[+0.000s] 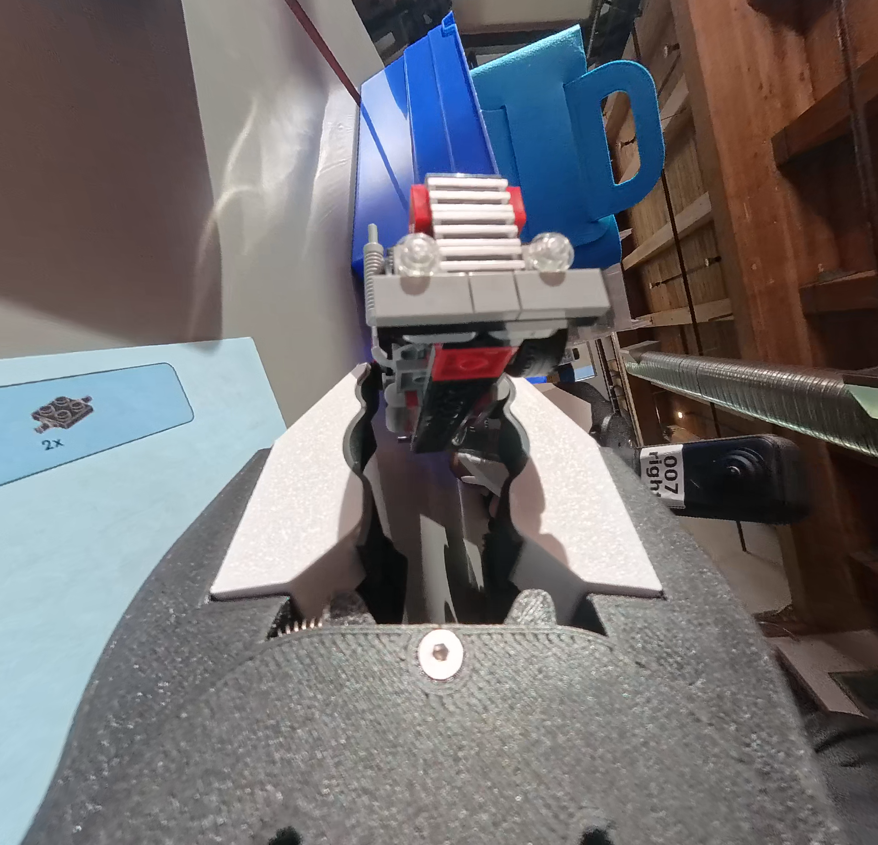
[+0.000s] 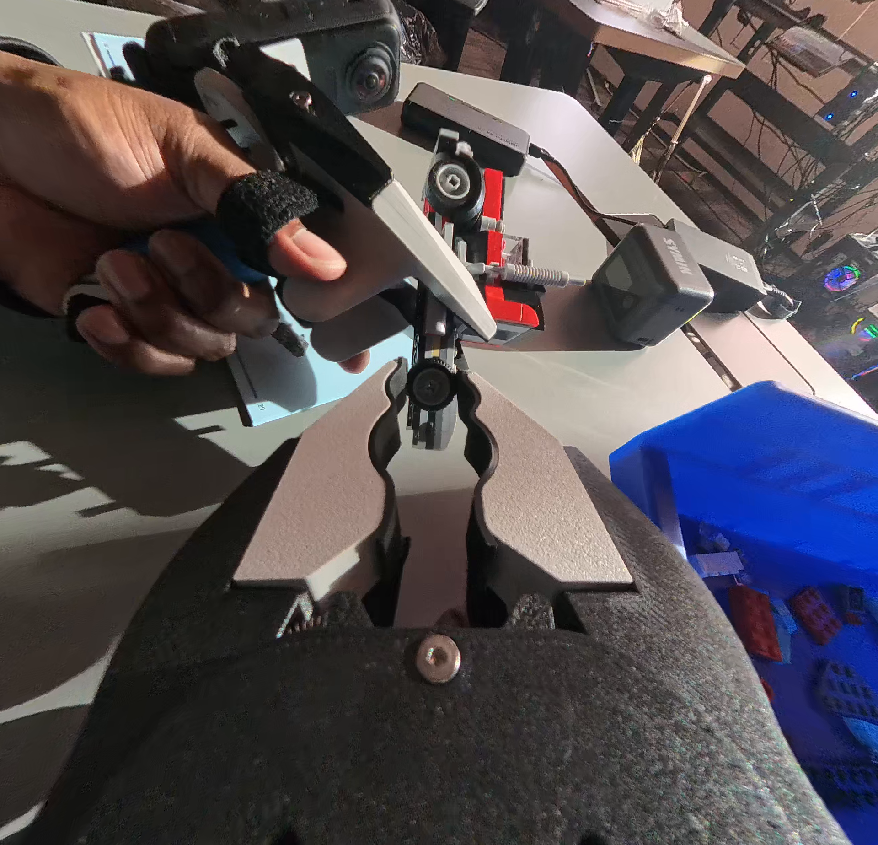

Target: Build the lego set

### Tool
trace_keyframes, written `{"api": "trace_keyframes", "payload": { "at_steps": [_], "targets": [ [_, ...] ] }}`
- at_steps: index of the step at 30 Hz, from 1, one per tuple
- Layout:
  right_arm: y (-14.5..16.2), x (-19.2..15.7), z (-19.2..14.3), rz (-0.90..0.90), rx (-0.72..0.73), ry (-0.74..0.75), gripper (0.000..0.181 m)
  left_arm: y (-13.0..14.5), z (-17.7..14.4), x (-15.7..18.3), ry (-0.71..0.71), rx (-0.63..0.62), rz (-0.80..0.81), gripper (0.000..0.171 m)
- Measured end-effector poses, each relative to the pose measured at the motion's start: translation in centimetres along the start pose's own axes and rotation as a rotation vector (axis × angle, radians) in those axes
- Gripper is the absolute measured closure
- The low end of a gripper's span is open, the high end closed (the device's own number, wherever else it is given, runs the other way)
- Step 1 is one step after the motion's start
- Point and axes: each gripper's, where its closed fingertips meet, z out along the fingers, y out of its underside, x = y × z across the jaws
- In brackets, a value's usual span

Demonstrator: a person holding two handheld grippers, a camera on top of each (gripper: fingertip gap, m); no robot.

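A red and grey lego truck (image 1: 489, 294) with a white grille, clear headlights and a grey bumper is held in the air. My left gripper (image 1: 439, 394) is shut on its black chassis from below. In the right wrist view the truck (image 2: 503, 271) hangs tilted between the left gripper's fingers (image 2: 437, 261), held by a person's hand (image 2: 119, 180). My right gripper (image 2: 431, 385) is shut on a small black wheel (image 2: 430, 387) at the low end of the chassis. A second wheel (image 2: 451, 183) sits at the upper end.
A blue bin (image 2: 760, 465) with several loose bricks stands at the right, also behind the truck in the left wrist view (image 1: 427, 133). The light blue instruction booklet (image 1: 95, 442) lies on the white table (image 2: 546, 394). Black devices (image 2: 651, 285) with cables sit behind. My two grippers' fingertips are within a few centimetres of each other.
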Motion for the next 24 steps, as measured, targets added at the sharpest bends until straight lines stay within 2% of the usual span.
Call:
{"api": "trace_keyframes", "payload": {
  "at_steps": [7,24],
  "targets": [
    [-0.37,-0.11,0.01,0.013,0.008,-0.004,0.158,0.51,0.31,0.09,-0.034,-0.017,0.078,0.122],
    [-0.43,0.37,-0.07,0.043,0.036,0.004,0.158,0.21,0.19,0.12,-0.009,-0.006,0.040,0.122]
  ]
}}
